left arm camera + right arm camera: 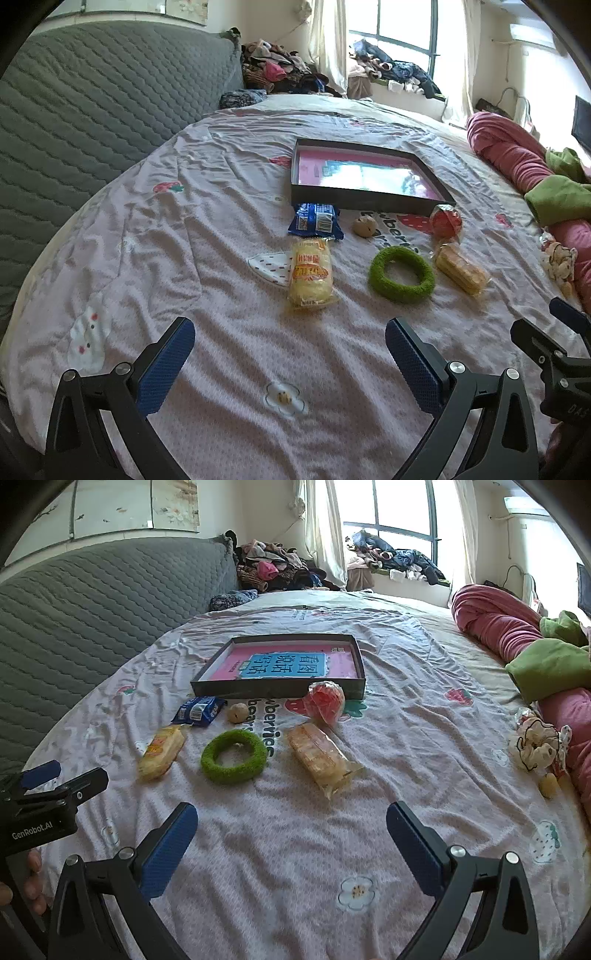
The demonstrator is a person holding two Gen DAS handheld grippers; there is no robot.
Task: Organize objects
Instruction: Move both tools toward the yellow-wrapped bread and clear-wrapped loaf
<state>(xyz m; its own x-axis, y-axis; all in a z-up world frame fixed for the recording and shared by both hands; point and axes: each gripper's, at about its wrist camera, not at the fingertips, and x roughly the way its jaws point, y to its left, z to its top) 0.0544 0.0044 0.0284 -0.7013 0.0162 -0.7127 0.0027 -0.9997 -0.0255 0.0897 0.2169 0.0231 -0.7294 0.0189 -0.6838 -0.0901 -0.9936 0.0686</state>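
1. Left tool and right tool both gape wide, holding nothing, above the bed.
2. Green ring, snack packets and blue wrapper lie just before the shallow box.

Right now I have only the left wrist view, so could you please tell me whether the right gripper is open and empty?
Observer: Yes, the right gripper stands wide open over bare bedsheet, with nothing between its fingers.
Operator: Thank you. Glare washes out the inside of the tray for me; what lies in it?
Observer: Only a pink book with a blue title panel; no snack is in it.
Operator: Is anything loose to the right of the wrapped cake?
Observer: A small yellow item lies beside the cream scrunchie, close to the pink blanket.
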